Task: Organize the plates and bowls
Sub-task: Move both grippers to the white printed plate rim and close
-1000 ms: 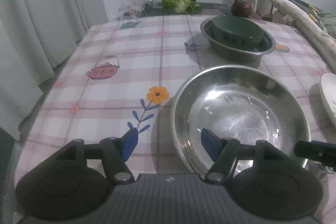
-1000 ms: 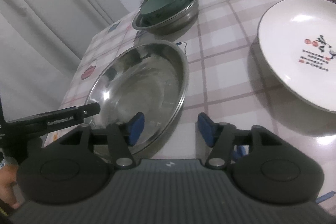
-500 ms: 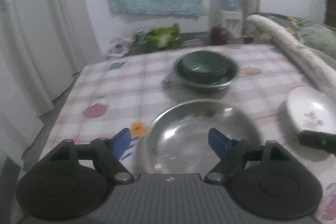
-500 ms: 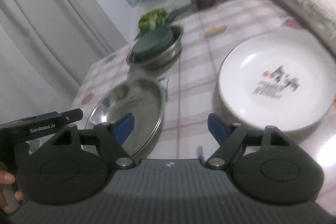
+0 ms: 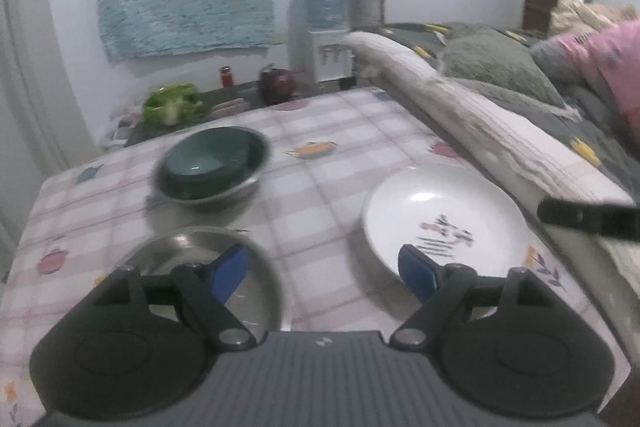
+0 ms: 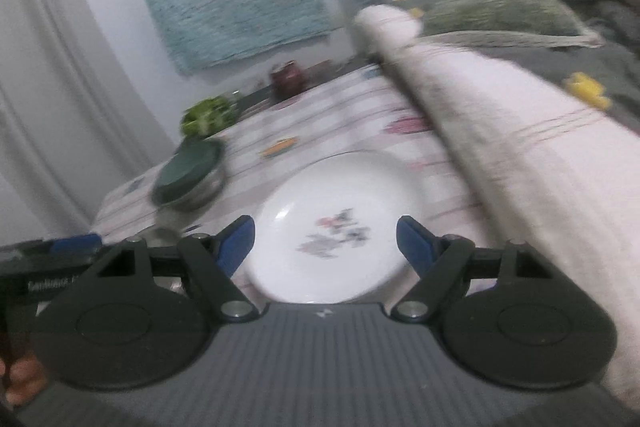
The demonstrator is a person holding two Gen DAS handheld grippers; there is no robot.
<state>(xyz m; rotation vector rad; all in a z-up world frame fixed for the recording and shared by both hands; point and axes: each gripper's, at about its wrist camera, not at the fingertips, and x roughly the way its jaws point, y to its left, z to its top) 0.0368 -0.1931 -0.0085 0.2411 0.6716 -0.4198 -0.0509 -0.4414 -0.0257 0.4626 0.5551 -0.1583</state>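
With both sets of jaws wide and empty, I turn my right gripper point(image 6: 325, 241) toward the white plate point(image 6: 340, 223) lying flat on the tabletop point(image 5: 320, 195) beside the steel pan point(image 5: 192, 255); next I must grip its rim.

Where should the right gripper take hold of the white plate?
Probably the near rim of the white plate, approached low from this side. It lies flat on the tablecloth, so only the raised edge offers a pinch. The right gripper is open and already faces it.
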